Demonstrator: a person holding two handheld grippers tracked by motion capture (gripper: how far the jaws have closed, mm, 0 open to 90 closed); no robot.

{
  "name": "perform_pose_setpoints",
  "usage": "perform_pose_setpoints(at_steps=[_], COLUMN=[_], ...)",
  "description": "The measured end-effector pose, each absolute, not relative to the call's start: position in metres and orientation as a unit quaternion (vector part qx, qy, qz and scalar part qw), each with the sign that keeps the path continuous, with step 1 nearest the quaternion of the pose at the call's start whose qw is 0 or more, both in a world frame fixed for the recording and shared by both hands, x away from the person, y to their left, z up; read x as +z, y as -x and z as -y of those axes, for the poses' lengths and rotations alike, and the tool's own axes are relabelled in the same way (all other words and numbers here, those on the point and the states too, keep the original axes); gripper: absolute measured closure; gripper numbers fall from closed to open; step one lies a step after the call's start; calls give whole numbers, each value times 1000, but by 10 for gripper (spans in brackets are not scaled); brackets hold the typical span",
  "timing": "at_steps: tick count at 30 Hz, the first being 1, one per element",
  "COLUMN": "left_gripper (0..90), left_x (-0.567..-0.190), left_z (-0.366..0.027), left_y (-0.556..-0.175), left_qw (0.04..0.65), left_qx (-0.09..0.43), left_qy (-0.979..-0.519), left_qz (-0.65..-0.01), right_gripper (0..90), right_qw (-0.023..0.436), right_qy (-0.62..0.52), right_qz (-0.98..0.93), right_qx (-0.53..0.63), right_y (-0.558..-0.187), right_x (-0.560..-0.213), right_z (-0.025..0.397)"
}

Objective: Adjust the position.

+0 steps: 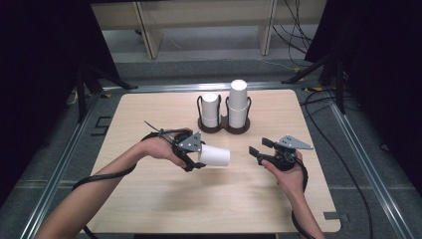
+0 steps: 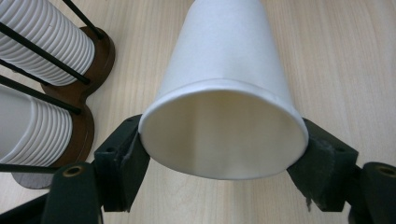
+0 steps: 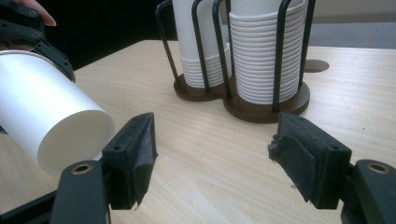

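The left gripper (image 1: 195, 160) clamps a white paper cup (image 1: 215, 155) lying sideways, base pointing toward the wide-open, empty right gripper (image 1: 257, 151) nearby.

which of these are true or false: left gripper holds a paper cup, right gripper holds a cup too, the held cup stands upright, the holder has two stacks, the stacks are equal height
1. The left gripper holds a white paper cup. True: its jaws press the cup's rim from both sides.
2. The right gripper holds a cup too. False: its jaws stand apart with nothing between them.
3. The held cup stands upright. False: it lies sideways above the table, base pointing toward the right gripper.
4. The cup holder has two stacks. True: the left stack and the right stack stand side by side.
5. The stacks are equal height. False: the right stack is taller.
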State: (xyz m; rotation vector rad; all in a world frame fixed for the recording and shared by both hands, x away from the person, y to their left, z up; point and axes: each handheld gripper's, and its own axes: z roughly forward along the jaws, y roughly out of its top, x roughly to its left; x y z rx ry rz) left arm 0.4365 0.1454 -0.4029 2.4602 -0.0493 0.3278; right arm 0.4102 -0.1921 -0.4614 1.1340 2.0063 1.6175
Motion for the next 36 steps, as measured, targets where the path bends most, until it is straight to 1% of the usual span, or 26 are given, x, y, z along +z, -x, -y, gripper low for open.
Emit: perform_pose_setpoints(at_steps=[5, 7, 13, 21, 24, 29, 31, 32, 36], left_gripper=[259, 258, 259, 259, 259, 259, 259, 260, 260], left_x=[-401, -401, -399, -395, -393, -391, -390, -389, -387], left_z=[-145, -145, -145, -143, -142, -141, -141, -140, -139], left_y=[-437, -437, -438, -437, -437, -438, -438, -438, -438], left_qw=[309, 304, 286, 268, 257, 258, 253, 248, 245], left_qx=[130, 130, 127, 130, 126, 113, 113, 116, 115], left_qy=[-942, -943, -949, -954, -957, -958, -959, -960, -961], left_qz=[25, 24, 31, 41, 49, 52, 56, 57, 56], right_gripper=[303, 307, 309, 309, 309, 308, 308, 308, 307], right_qw=[165, 175, 160, 162, 158, 161, 152, 140, 154], right_qy=[-393, -389, -396, -379, -375, -371, -375, -383, -377], right_qz=[-706, -711, -717, -725, -730, -734, -733, -732, -737], right_qx=[566, 559, 550, 551, 549, 546, 547, 546, 540], right_y=[-411, -412, -410, -412, -412, -413, -412, -411, -412], right_x=[-461, -462, -462, -461, -460, -460, -460, -460, -460], right_z=[191, 191, 190, 188, 187, 187, 186, 185, 186])
